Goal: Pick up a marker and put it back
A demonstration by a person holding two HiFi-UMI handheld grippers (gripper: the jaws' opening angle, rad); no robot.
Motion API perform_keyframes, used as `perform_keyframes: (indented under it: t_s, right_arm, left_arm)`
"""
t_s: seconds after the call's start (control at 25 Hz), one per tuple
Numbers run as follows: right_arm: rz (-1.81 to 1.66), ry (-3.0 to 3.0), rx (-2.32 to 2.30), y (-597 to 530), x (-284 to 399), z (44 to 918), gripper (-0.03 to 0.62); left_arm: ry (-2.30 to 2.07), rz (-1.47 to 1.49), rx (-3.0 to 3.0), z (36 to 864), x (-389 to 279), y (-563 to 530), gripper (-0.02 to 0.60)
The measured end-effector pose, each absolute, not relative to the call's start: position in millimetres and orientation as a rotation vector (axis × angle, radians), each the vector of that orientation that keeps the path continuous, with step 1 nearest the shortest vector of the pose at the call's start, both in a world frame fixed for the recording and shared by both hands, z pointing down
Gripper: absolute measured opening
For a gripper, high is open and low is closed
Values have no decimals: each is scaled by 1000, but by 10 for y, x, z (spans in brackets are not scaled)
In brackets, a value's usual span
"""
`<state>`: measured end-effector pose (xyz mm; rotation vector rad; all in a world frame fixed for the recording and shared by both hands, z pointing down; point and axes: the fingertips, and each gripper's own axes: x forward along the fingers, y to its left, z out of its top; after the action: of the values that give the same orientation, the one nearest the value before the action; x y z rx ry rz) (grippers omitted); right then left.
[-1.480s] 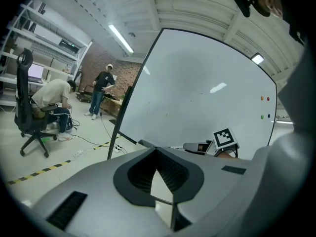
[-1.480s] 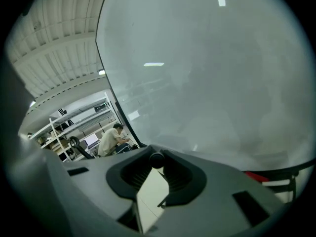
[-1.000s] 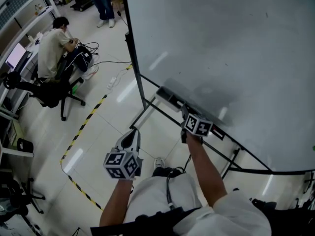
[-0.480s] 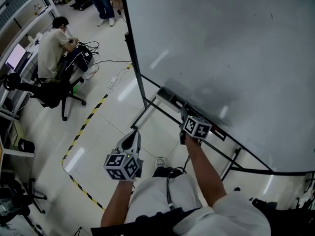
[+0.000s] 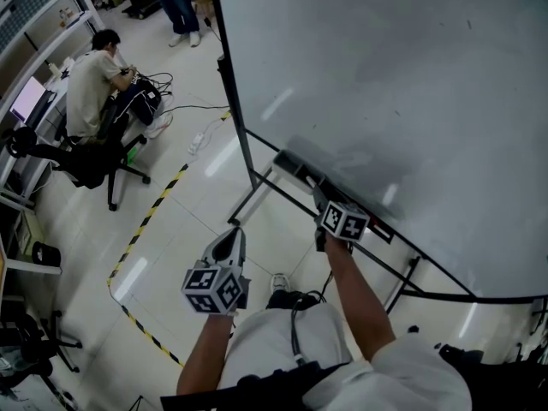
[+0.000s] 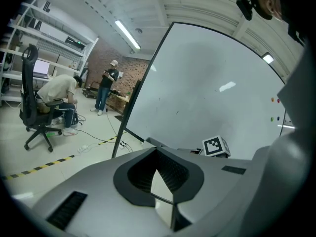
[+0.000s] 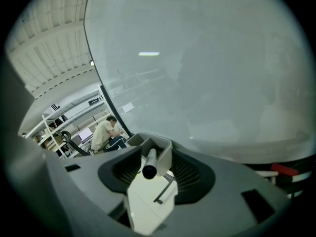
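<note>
My right gripper (image 5: 324, 202) is up at the whiteboard (image 5: 385, 75), right at the little grey tray (image 7: 166, 156) on its bottom edge. Its jaws have just been opening and now stand wide. The marker (image 7: 149, 162) lies in the tray between them, but the pads are not pressing on it. It points straight away from me, the same way my jaws point, with its dark round end facing me. So I think the marker is back in its place, and my next move is just to pull straight back along it without bumping it. My left gripper (image 5: 232, 234) is lower down and well away from the board, so the right one is much nearer the marker. The left jaws are closed together at the tips with nothing in them. Only the right gripper view shows the marker. From the head view, my gripper covers it, and the left gripper view shows only the board and my other gripper's cube.
</note>
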<state>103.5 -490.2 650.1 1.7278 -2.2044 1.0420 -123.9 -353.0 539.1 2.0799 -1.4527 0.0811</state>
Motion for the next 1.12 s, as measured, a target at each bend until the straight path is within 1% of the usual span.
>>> perform_keyframes:
  t_s: [0.08,0.44,0.48,0.56,0.6,0.68,0.92,1.12]
  right_arm:
    - [1031,-2210,1743,-4862,1092,6437,235]
    - [1001,-2258,1821,-4522,1316,6009,235]
    - [999,-2275,1817,-4466,1323,5950,226]
    - [985,-2299,1817,-4347,1343,5842,153]
    - [969,-2303,1822,-4280,1355,5793,87]
    - [937,-2311,1827,-4131,1363,5703,2]
    - [908,-2382,1739,-3561,1234,5544,2]
    - [863,-2439,1594,-2832,964,5479,2]
  left_arm:
    - [-1450,77,2085,5379,-1229,-3521,-5]
    - [-1435,59,2115,5290,-1193,-3378,-5]
    - [-1434,54,2120,5265,-1190,-3347,-5]
    - [-1434,44,2128,5222,-1183,-3277,-5]
    - [-1434,39,2132,5207,-1182,-3234,-5]
    - [-1433,31,2137,5182,-1184,-3129,-5]
    - [-1435,-1,2154,5086,-1182,-2685,-5]
    - [-1432,-18,2157,5127,-1189,-2140,-5]
